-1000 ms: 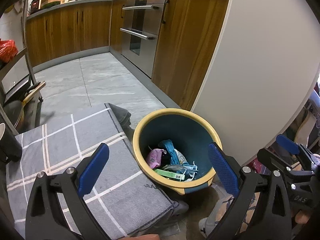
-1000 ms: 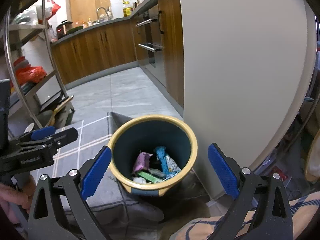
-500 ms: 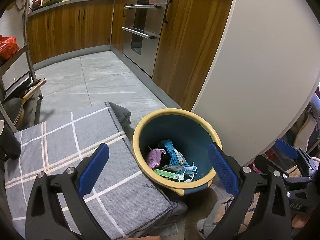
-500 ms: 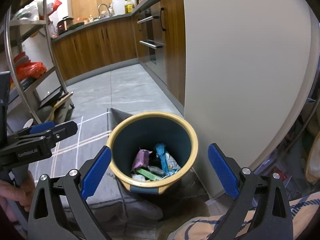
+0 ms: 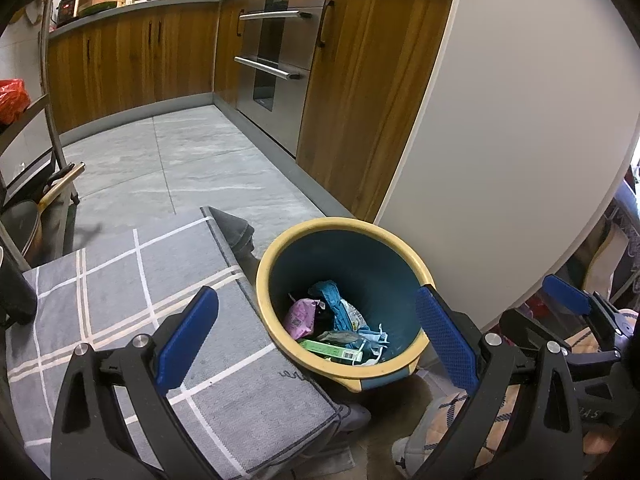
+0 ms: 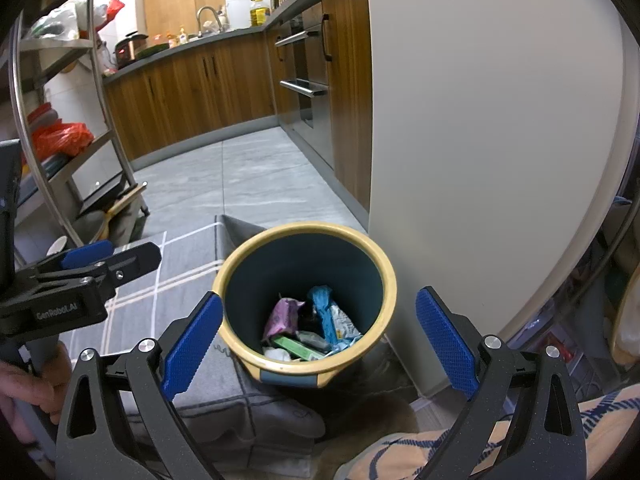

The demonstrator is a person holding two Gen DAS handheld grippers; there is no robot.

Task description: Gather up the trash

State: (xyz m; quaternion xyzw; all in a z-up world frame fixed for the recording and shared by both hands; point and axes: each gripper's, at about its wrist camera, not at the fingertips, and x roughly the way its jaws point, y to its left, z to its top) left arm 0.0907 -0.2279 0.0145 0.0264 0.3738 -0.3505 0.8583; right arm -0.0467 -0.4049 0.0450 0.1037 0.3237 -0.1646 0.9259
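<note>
Reading "GenRobot.AI" in white letters, a label is seen on the black body of the left hand-held gripper (image 6: 86, 258) in the right wrist view; further writing on the right hand-held gripper (image 5: 568, 300) in the left wrist view is too small to be made out. Both hand-held grippers are held spread wide, with nothing between their blue pads. A barcode is printed on the green box (image 5: 330, 350) lying among the trash inside the bin (image 6: 306, 230), beside a pink wrapper (image 5: 302, 316) and a blue wrapper (image 6: 322, 308); no brand can be read on any of them. The bin, dark blue with a yellow rim, stands on the floor (image 5: 192, 160) at the right edge of a grey checked mat (image 5: 120, 280), close against a white rounded panel (image 6: 480, 120). Grey tiles cover the floor, and wooden cabinets (image 5: 132, 64) with a steel oven (image 5: 276, 56) line the kitchen beyond
</note>
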